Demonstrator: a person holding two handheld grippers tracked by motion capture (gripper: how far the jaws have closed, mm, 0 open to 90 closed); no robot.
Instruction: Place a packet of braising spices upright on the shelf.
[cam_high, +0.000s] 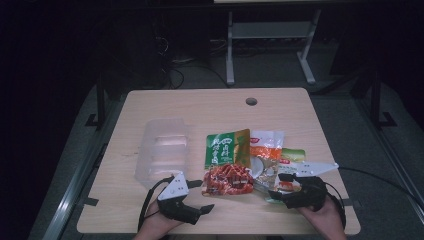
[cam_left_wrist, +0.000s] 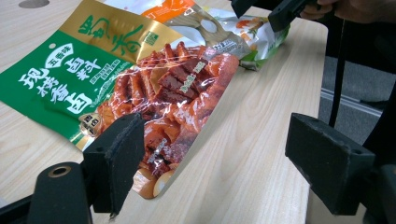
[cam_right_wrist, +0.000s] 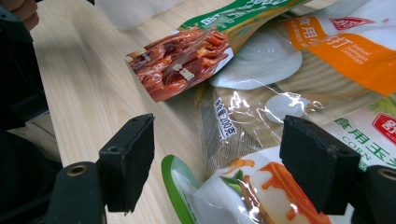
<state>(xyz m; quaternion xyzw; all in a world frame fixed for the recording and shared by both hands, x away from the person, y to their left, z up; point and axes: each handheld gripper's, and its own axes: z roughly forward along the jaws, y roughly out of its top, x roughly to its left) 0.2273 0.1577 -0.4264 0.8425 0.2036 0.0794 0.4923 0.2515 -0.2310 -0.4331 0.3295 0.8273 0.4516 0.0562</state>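
The left hand-held gripper (cam_high: 200, 195) hovers near the table's (cam_high: 210, 107) front edge with its jaws spread wide and nothing between them. Just beyond its tips lies the green-and-gold snack packet (cam_left_wrist: 116, 88), flat on the wood, its clear lower part showing red-brown strips. The right hand-held gripper (cam_high: 281, 186), jaws likewise apart and empty, sits over the white-and-green pouch (cam_right_wrist: 243, 196) near the front right corner.

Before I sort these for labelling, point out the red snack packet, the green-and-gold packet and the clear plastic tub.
red snack packet (cam_high: 228, 180), high view, middle of its clear front.
green-and-gold packet (cam_high: 222, 149), high view, green printed face.
clear plastic tub (cam_high: 162, 150), high view, its translucent body.
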